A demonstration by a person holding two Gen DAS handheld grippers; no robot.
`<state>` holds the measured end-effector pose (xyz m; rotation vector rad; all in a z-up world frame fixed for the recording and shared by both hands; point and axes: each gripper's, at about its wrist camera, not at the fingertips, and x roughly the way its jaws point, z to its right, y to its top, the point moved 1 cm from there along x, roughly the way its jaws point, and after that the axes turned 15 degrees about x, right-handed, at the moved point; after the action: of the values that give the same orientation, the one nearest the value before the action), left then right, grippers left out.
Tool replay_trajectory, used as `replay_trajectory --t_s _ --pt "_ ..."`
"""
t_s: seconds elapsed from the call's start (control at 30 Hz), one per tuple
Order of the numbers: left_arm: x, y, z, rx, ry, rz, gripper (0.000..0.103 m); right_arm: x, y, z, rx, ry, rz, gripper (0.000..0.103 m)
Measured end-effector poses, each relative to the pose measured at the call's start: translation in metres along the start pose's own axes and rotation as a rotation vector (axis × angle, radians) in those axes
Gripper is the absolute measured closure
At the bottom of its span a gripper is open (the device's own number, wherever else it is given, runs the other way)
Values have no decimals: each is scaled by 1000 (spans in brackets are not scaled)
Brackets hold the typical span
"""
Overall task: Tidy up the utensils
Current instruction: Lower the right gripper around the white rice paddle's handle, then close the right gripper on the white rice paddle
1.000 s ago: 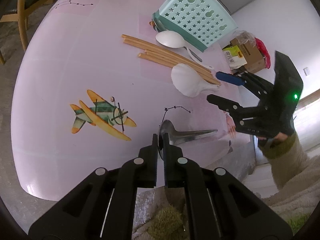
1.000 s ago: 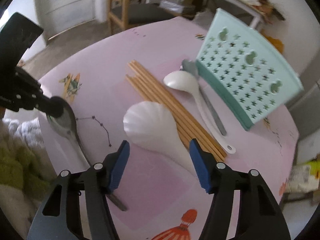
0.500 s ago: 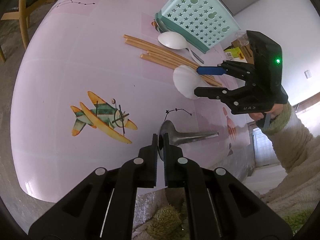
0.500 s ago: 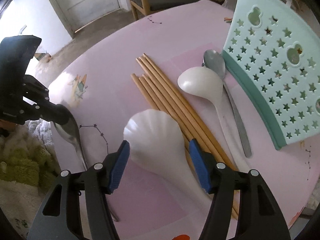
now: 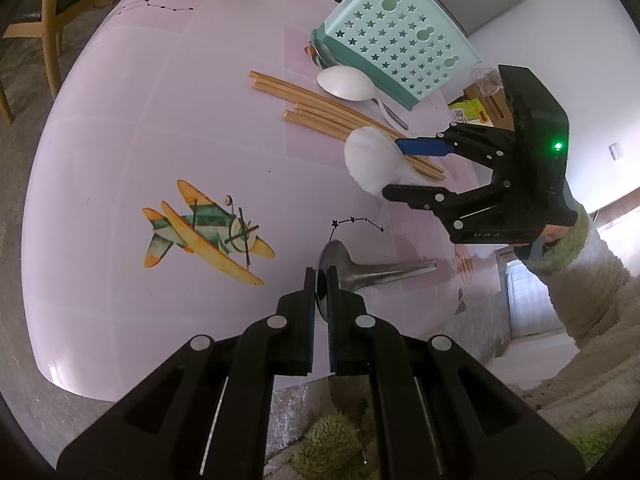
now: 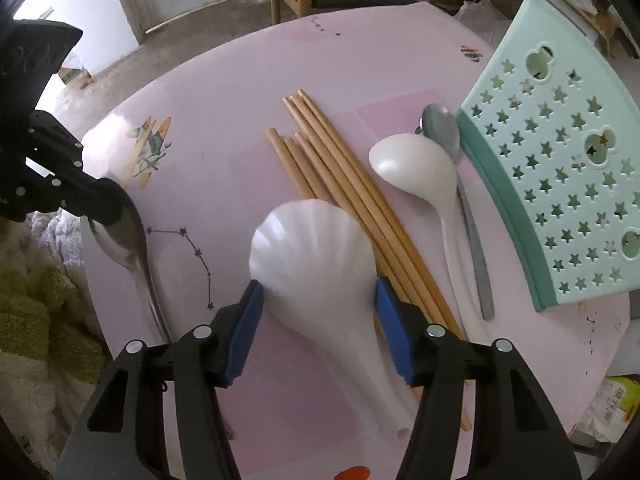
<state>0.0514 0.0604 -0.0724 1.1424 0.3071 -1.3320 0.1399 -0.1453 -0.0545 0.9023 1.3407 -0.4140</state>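
Between the blue pads of the right tool (image 6: 318, 300) sits the white shell-shaped spoon (image 6: 312, 252).

Its jaws have just been closing and now bracket the widest part of the bowl, the pads at or just off its edges; whether they press yet I cannot tell, so this reads as the moment of taking hold. A second ago the tool hung nearer, short of the bowl. Just right of the spoon lie the wooden chopsticks (image 6: 340, 184), then a white ladle (image 6: 420, 168) over a metal spoon (image 6: 440, 128), then the mint perforated basket (image 6: 560, 168) at the far right of the pink desk (image 6: 224, 92). At the near left, the left tool (image 5: 320, 280) stays narrow, pinching a steel spoon (image 5: 360, 272) by its bowl.
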Motion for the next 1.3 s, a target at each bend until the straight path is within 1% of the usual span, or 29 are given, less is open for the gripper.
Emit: replay_trajectory --t_s 0.03,0.1,0.2,0.33,0.4,0.5,0.57,0.83,1.0,1.3 --pt "0 0 0 0 0 1 99 -3 0 1 3 -10 15 54" --pt "0 0 0 1 2 2 99 -9 0 1 7 -32 38 61" --pt "0 -1 0 4 4 4 99 -15 -6 -1 -8 -70 64 65" --pt "0 0 0 4 4 5 99 -23 -14 -13 -54 -130 101 69" --pt "0 0 0 3 4 5 99 -27 -17 -18 -72 -158 123 74" --pt "0 0 0 4 5 7 99 -34 -24 -25 -98 -185 144 79" --pt "-1 -1 0 6 5 8 99 -37 -29 -29 -114 -197 149 81" --pt "-1 0 -1 5 7 12 99 -49 -47 -42 -138 -189 151 81" --pt "-1 0 -1 6 8 15 99 -49 -50 -57 -167 -175 143 81" --pt "-2 -1 -2 8 8 15 99 -48 -54 -64 -188 -204 147 81"
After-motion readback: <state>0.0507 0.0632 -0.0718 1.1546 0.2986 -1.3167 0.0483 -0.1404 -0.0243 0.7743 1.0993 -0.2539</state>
